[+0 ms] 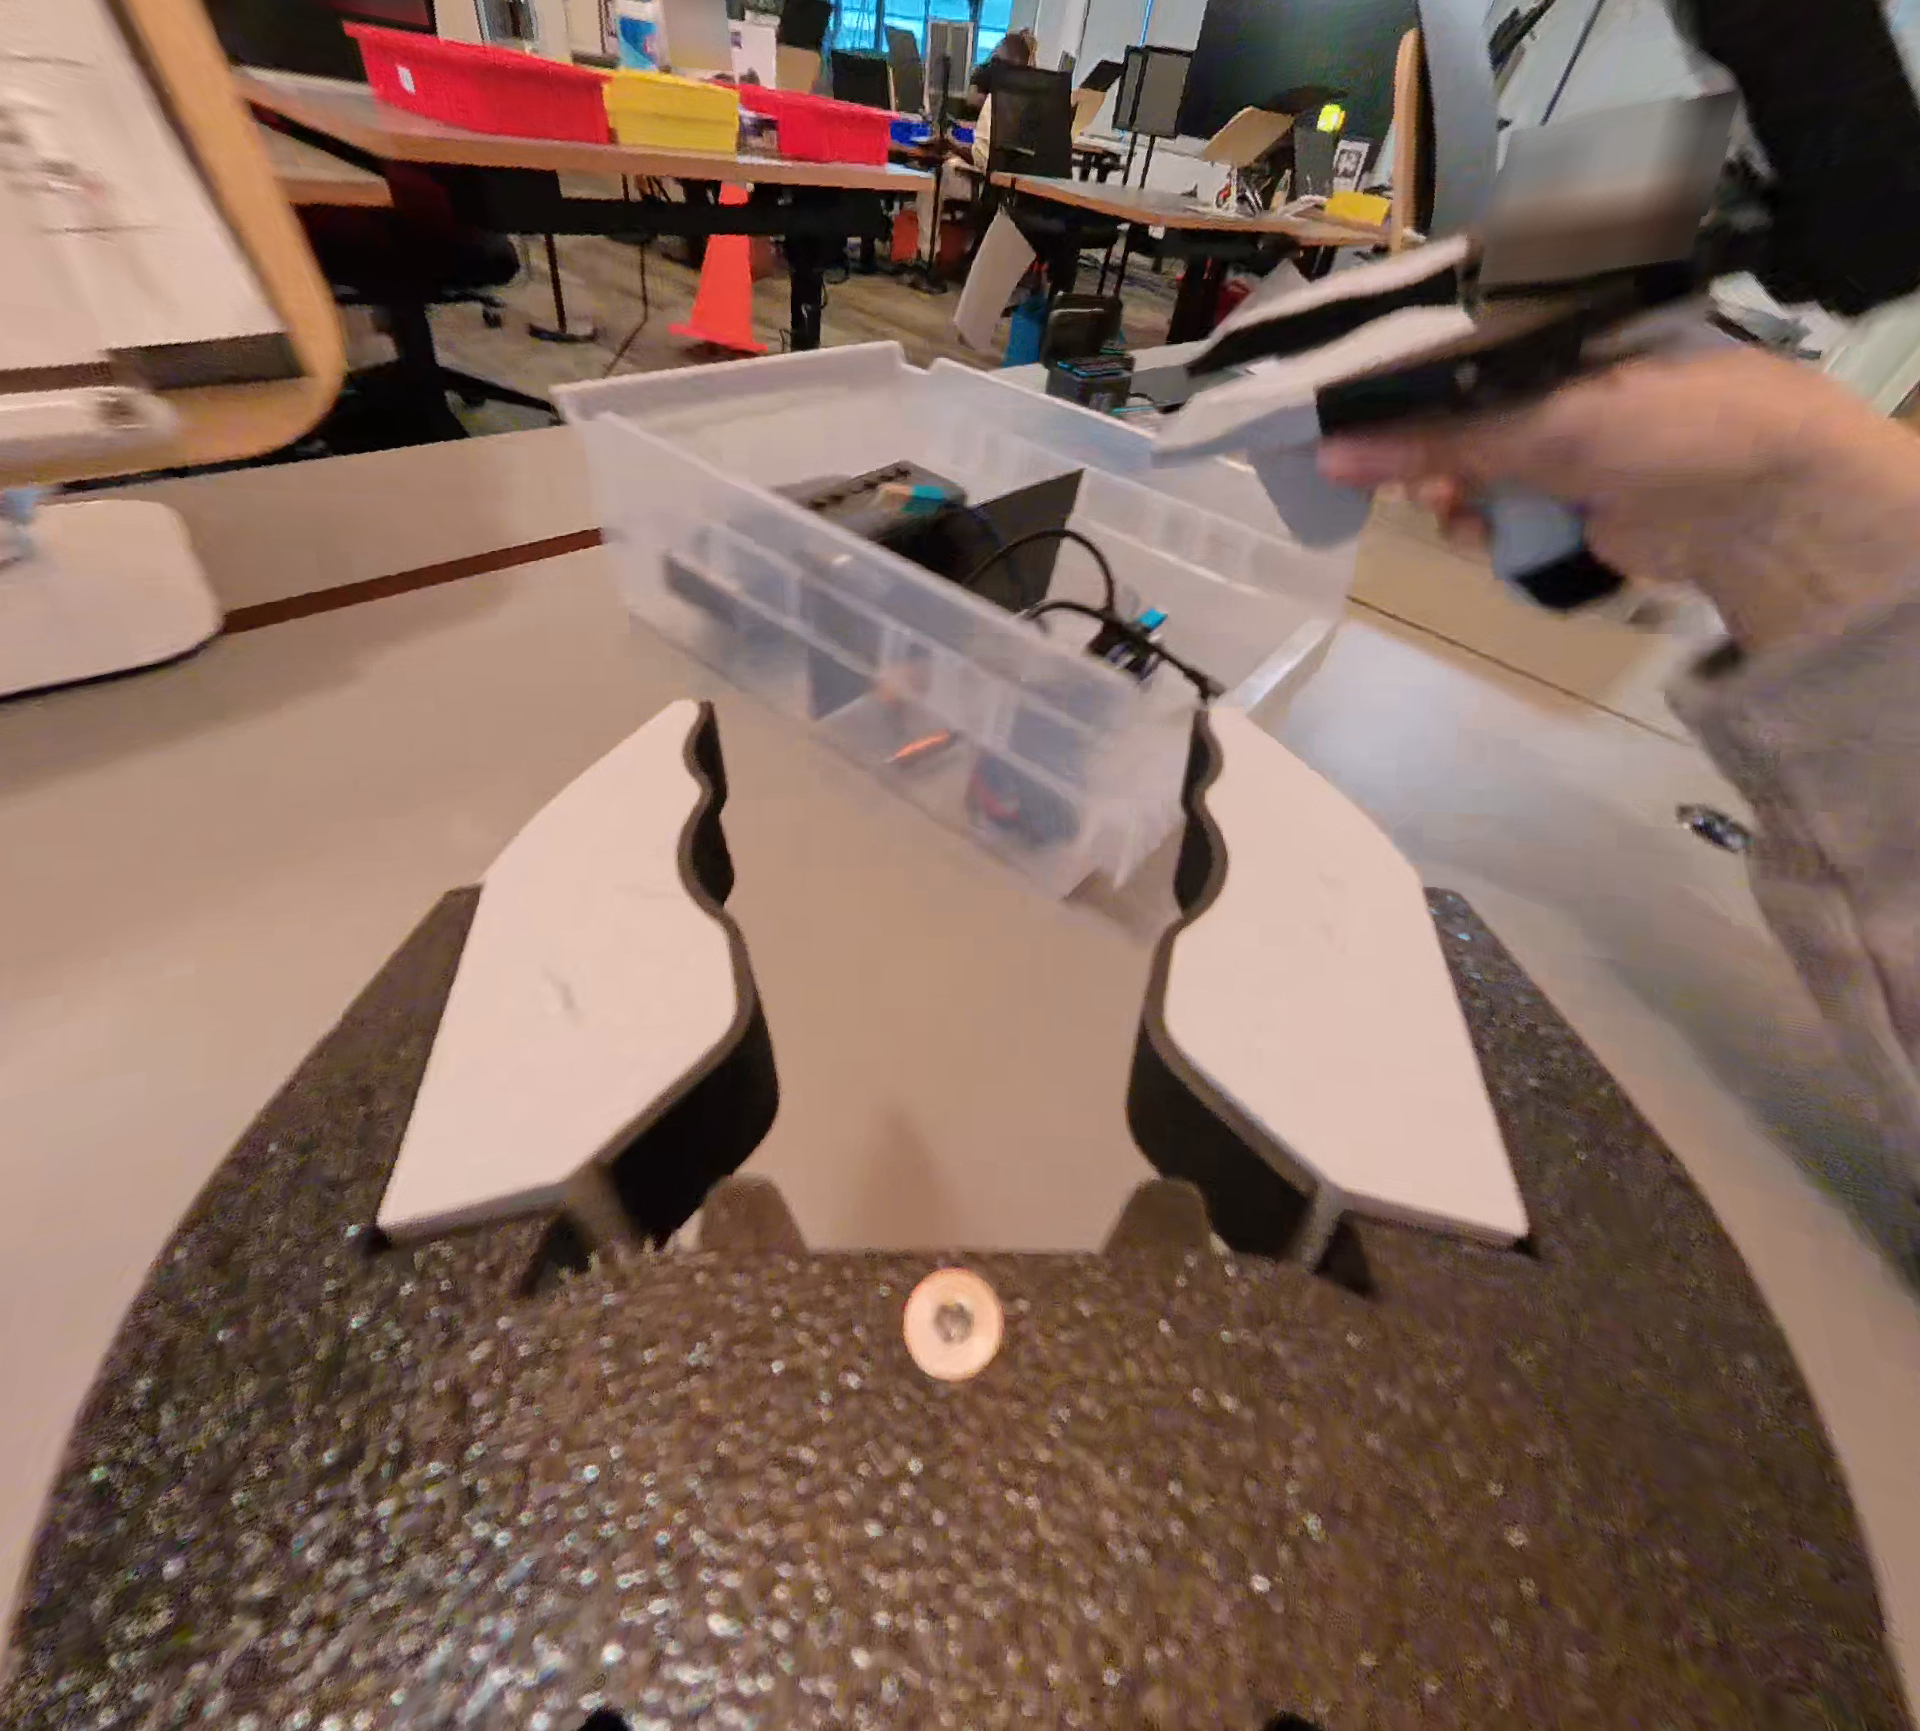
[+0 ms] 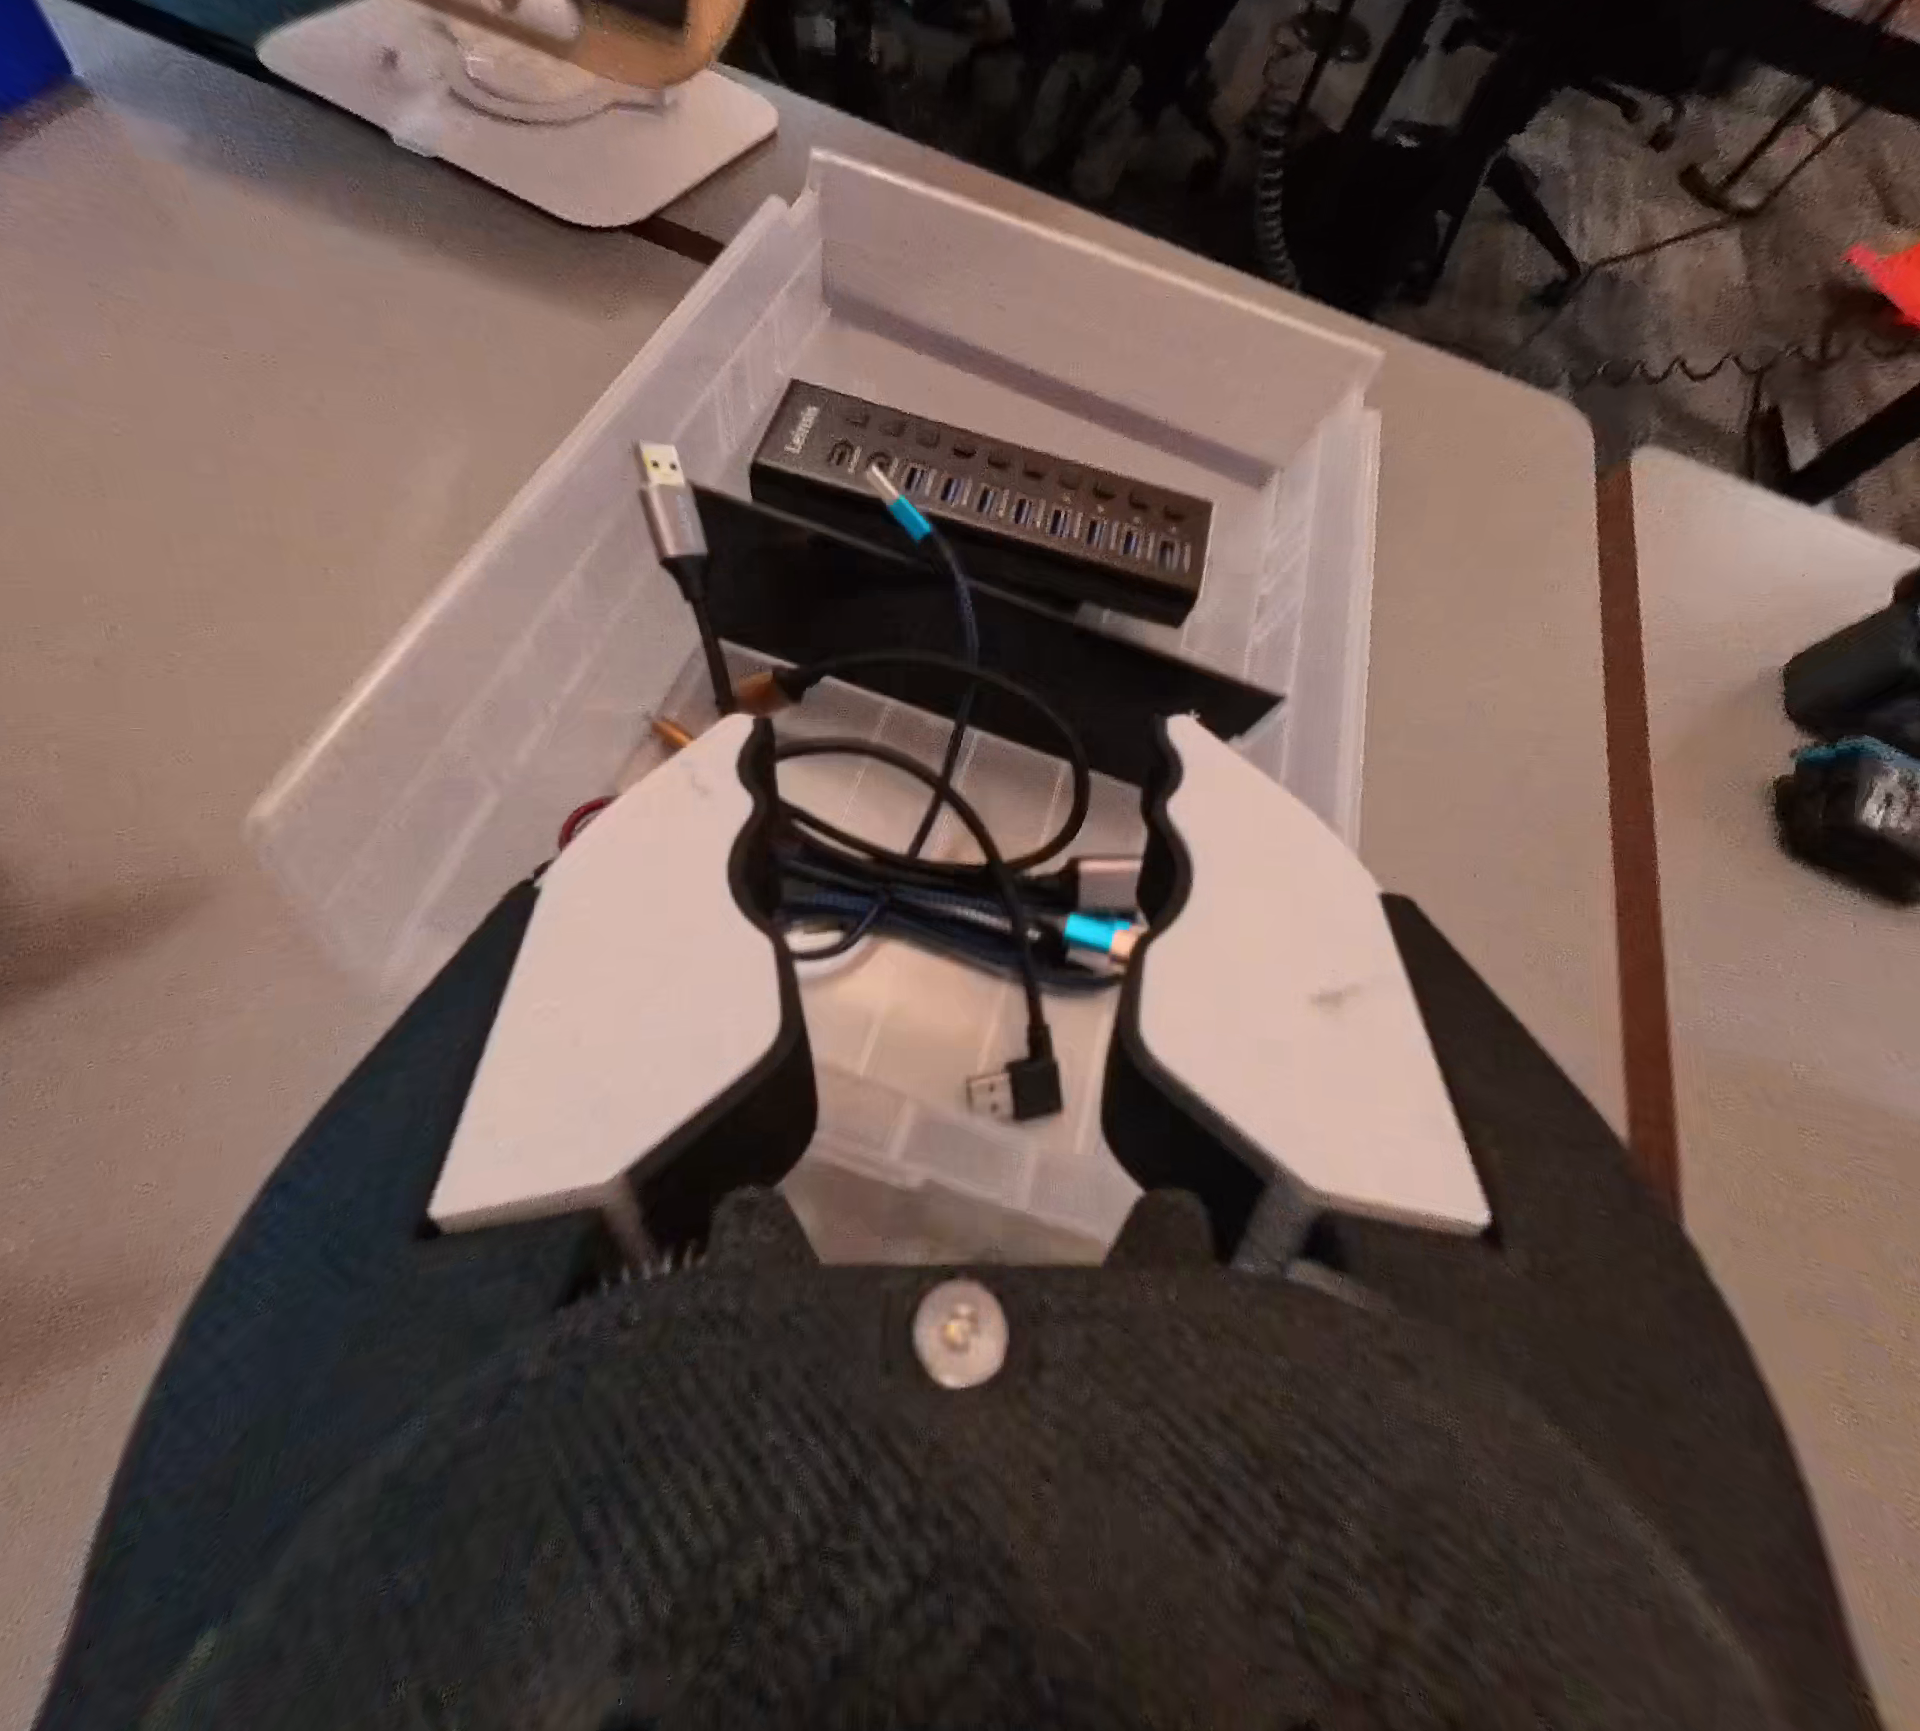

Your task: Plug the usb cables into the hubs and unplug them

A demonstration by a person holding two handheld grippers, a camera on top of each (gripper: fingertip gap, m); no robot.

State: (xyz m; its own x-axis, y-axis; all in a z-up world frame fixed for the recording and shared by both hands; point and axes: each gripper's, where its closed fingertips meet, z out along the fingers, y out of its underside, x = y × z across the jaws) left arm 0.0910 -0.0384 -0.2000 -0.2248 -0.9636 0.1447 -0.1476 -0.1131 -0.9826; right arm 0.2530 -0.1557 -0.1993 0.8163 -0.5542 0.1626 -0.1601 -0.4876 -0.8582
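Left wrist view is showing a smooth grey tabletop (image 1: 312,850) filling the lower frame, with an open office sitting behind it in the upper half: long wooden desks, red and yellow plastic bins (image 1: 582,92) upper left, an orange traffic cone (image 1: 722,279) on the carpet near centre. A clear ribbed plastic bin (image 1: 831,559) is sitting at frame centre on the table. The left gripper (image 1: 951,808), white flat fingers with black wavy inner pads, is hanging spread wide and empty, just short of the bin's near corner. The right gripper (image 1: 1226,393) is showing upper right, blurred, held by a hand (image 1: 1662,476) over the bin's far side.

Right wrist view is looking steeply down into the same bin (image 2: 499,642). A black rectangular multi-port USB hub (image 2: 987,497) is resting tilted on a black stand in the bin's far half, upper centre of frame. A tangle of black and blue braided USB cables (image 2: 935,850) is lying on the bin floor at centre, between the fingers; one grey-metal plug (image 2: 670,507) is sticking up left of the hub, and a blue-collared plug (image 2: 904,507) is pointing at the hub's left ports. The right gripper (image 2: 961,850) is spread open, gripping nothing, above the cables. A white stand base (image 2: 540,123) is sitting upper left.
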